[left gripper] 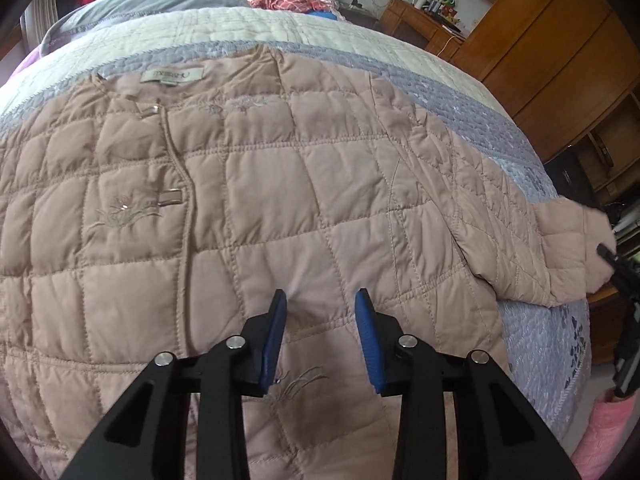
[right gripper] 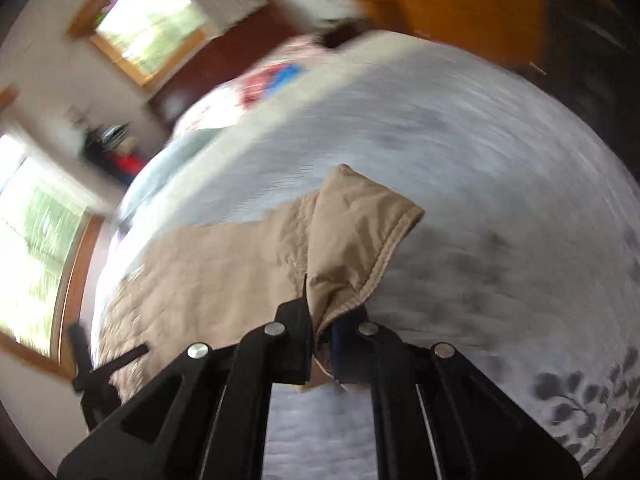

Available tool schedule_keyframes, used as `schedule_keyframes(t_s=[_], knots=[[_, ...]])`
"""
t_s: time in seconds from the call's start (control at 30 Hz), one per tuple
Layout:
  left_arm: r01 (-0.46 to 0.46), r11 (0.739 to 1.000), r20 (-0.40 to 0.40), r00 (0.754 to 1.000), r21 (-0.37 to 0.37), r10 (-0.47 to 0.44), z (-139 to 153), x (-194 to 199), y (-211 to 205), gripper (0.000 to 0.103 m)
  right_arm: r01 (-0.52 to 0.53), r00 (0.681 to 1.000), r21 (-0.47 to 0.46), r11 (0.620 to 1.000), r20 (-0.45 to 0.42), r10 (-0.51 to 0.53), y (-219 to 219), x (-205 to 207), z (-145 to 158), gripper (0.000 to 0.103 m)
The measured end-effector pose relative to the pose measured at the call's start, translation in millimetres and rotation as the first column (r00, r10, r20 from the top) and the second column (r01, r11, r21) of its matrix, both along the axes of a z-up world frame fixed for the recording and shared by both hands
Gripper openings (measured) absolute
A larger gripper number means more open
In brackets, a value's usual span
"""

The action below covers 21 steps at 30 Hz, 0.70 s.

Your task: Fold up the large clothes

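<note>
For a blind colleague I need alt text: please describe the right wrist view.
The right gripper is shut on the cuff of a beige quilted jacket, holding the sleeve end above a pale grey bedspread. The picture is blurred; two windows show at the left.

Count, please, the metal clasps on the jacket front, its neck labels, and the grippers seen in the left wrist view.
Metal clasps on the quilted jacket: 2
Neck labels: 1
Grippers: 2, left gripper, right gripper
Total: 5
</note>
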<state>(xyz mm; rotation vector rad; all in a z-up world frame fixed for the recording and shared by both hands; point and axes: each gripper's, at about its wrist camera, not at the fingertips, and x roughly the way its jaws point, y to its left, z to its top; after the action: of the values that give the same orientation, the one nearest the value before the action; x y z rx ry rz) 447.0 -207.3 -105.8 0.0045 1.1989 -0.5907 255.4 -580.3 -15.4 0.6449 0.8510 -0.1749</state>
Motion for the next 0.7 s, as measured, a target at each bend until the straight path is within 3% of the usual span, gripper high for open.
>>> schedule_keyframes(t_s=[0.17,0.33,0.43,0.5,0.57,0.6,0.7], knots=[[-0.024,1.0,0.035,0.999,0.0,0.024,11,-3,25,0.036,-0.185,0.982,-0.077,0.98,-0.049,0.181,88,75,12,0.005],[-0.044,0.999,0.072,0.996,0.023,0.043,15,1,41,0.036,-0.302,0.948,-0.13,0.945,-0.146,0.283,160,145,-20,0.005],[-0.049,0.998,0.074,0.996,0.027,0.047,16,3,44,0.036,-0.355,0.925,-0.084,0.931,-0.173,0.337,187,173,-42,0.006],[-0.049,0.998,0.075,0.996,0.027,0.047,16,3,43,0.036,-0.378,0.915,-0.078,0.922,-0.186,0.359,198,184,-51,0.013],[-0.044,0.999,0.061,0.997,0.008,0.043,15,4,39,0.036,-0.409,0.902,-0.019,0.912,-0.161,0.401,202,184,-57,0.035],[-0.04,0.999,0.054,0.998,-0.001,0.04,15,3,38,0.038,-0.422,0.897,0.018,0.906,-0.133,0.421,201,183,-56,0.04],[-0.019,0.999,0.032,0.999,-0.044,0.02,17,0,23,0.053,-0.457,0.887,0.08,0.886,-0.038,0.461,193,167,-41,0.042]])
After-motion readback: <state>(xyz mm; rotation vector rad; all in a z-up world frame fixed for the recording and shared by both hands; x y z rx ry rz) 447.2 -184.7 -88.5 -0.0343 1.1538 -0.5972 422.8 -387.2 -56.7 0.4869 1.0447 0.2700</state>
